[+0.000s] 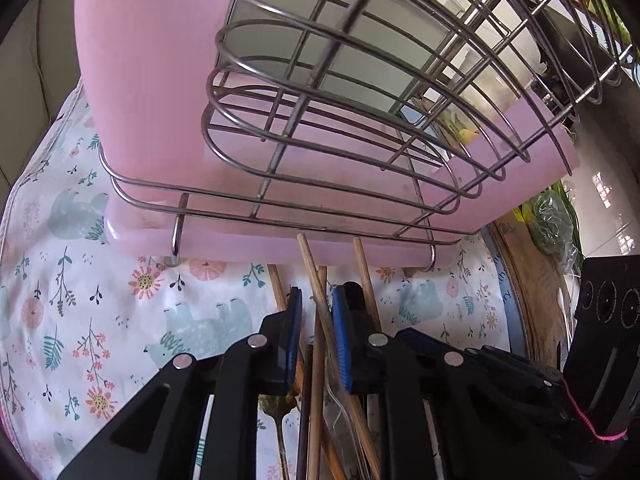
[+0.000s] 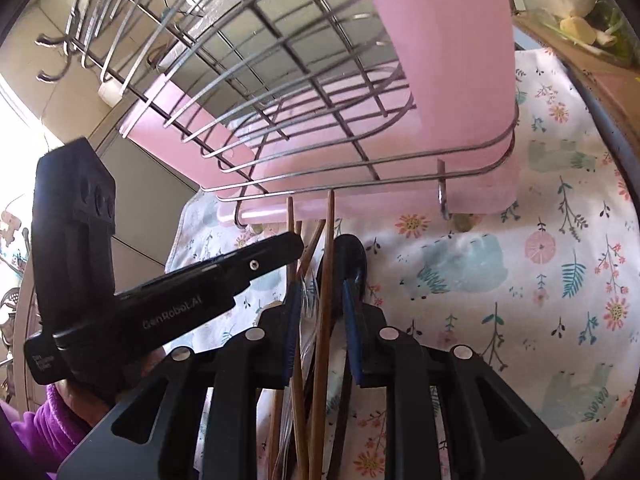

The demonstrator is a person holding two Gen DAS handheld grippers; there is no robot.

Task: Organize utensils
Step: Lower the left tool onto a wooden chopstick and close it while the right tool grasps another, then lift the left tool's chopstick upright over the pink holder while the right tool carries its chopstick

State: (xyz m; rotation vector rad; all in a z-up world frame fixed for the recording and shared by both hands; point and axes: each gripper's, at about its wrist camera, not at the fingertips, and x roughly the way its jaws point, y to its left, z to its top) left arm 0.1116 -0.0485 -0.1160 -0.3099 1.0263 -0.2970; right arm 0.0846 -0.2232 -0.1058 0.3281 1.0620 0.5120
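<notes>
The chopsticks [image 1: 320,344] are clamped by the left gripper [image 1: 317,320] and right gripper [image 2: 324,300] — jaws nearly closed.

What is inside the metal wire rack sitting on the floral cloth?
The wire rack holds pink plastic boards: one stands upright at its side, another lies along its base. No utensils show inside; the wooden chopsticks lie outside on the floral cloth. The far corner is hidden.
</notes>
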